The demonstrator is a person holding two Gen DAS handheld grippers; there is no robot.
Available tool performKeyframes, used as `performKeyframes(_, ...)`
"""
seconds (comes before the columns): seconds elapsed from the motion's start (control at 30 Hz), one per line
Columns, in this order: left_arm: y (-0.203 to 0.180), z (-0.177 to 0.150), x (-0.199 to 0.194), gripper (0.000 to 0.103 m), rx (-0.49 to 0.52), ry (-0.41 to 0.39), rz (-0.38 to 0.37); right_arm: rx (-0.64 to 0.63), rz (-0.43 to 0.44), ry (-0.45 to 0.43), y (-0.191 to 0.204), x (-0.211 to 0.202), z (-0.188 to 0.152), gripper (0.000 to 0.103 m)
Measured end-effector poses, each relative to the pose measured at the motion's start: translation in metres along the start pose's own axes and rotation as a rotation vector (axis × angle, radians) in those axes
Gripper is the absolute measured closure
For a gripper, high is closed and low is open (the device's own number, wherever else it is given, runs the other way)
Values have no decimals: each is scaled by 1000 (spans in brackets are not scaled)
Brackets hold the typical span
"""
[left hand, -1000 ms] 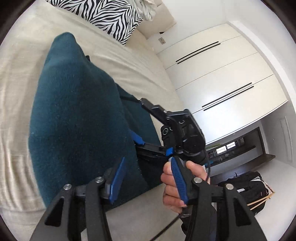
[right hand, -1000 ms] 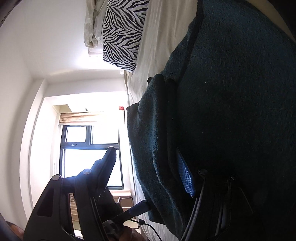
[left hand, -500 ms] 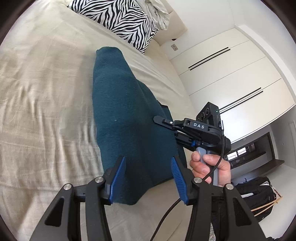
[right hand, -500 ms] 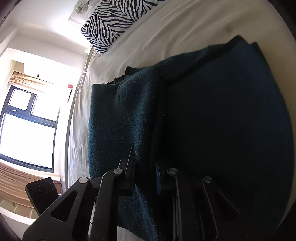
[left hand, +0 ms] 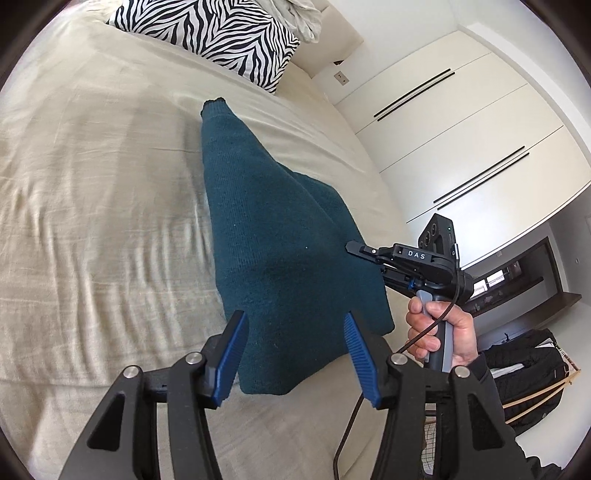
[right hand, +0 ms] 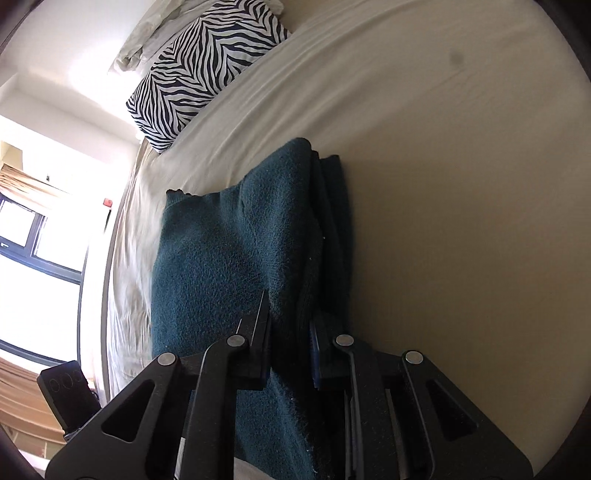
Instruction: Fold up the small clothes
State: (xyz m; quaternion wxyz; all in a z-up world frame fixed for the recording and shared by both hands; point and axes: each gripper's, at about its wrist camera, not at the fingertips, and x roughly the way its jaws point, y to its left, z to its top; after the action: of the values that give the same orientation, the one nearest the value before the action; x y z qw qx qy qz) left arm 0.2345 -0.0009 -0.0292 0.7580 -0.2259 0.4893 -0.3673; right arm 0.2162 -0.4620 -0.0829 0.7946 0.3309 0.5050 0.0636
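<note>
A dark teal knitted garment (left hand: pixel 273 236) is lying on the bed (left hand: pixel 92 166), its fuzzy cloth doubled over itself in thick layers. One end is tapering to a narrow ribbed cuff pointing toward the head of the bed, while the near end is spreading wide with a blunt corner. Along one side, the stacked folded edges (right hand: pixel 325 236) are showing as dark parallel ridges. That same side is standing lifted off the bed, so the cloth is sloping like a tent.

Beige bed (left hand: pixel 92 192) w/ zebra pillow (left hand: pixel 214 35), white wardrobe (left hand: pixel 461 122), bright window (right hand: pixel 33 266).
</note>
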Motion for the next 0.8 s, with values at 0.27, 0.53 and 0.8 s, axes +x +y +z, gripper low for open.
performKeyframes(0.27, -17, 16, 11, 46, 96, -7, 96, 19, 20, -14, -13, 7, -6, 89)
performKeyframes(0.53, 0, 56, 51, 47, 173, -15, 209, 51, 48, 20, -30, 20, -8, 88)
performKeyframes(0.8, 0, 94, 70, 47, 257, -64, 293, 7, -63, -100, -7, -18, 3, 80)
